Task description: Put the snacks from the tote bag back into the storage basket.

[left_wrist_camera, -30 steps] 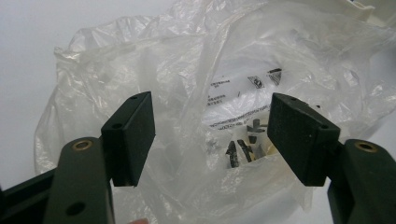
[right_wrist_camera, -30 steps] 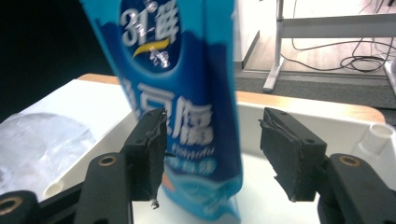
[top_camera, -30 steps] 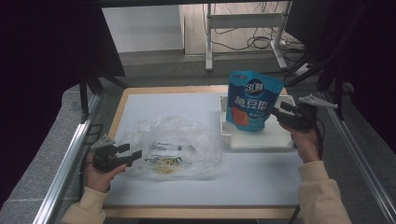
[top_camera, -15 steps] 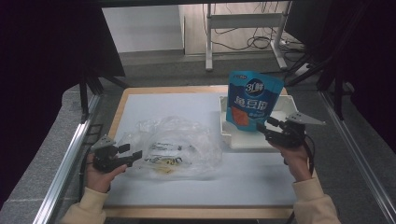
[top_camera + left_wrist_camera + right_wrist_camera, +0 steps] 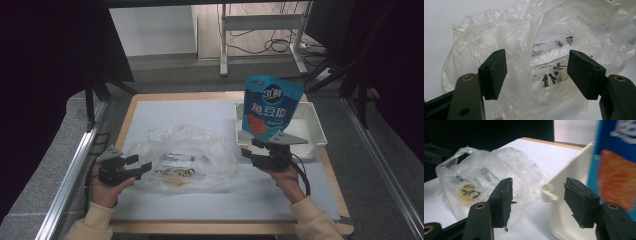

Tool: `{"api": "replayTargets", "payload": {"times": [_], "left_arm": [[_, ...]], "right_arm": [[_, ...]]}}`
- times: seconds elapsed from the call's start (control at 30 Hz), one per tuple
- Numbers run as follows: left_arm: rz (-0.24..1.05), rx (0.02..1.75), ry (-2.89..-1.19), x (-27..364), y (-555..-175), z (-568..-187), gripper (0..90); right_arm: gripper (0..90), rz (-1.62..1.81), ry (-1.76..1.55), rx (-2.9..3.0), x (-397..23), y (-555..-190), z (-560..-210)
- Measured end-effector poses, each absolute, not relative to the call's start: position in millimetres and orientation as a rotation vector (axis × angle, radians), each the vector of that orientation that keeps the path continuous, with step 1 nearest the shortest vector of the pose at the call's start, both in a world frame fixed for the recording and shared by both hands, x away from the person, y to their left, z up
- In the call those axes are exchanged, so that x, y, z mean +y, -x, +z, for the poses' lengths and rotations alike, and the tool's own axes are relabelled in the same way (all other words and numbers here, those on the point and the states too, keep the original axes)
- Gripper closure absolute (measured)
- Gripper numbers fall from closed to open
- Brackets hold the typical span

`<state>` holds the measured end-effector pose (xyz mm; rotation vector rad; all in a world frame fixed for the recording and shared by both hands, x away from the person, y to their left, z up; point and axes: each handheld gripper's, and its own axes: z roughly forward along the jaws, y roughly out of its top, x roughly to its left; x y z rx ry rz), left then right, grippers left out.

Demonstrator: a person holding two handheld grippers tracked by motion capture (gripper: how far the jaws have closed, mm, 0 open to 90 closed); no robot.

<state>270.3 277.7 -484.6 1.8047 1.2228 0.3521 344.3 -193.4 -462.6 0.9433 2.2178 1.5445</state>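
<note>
Crumpled clear plastic bag [image 5: 187, 157] lies mid-tabletop, nearer the left edge. Left gripper [image 5: 141, 166] sits at the bag's left rim, jaws spread, film between them but unpinched. Right gripper [image 5: 248, 149] points at the bag's right side, released, beside the white plastic tray [image 5: 312, 131] holding the upright blue snack pouch [image 5: 270, 107].

A lab set up for recording

The table [image 5: 150, 112] sits inside a frame of aluminium rails [image 5: 70, 172] with dark curtains [image 5: 45, 75] hung on both sides. Behind it stands a bare desk frame [image 5: 260, 35] with loose cables [image 5: 280, 45] trailing across the floor
</note>
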Motion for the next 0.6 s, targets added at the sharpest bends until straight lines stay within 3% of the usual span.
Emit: {"api": "replayTargets", "payload": {"times": [0.6], "left_arm": [[0.349, 1.219, -1.819, 275.3, -272.4, -486.9, 32.4]], "right_arm": [[39.1, 1.566, -0.89, 2.266, -182.4, -337.5, -472.8]]}}
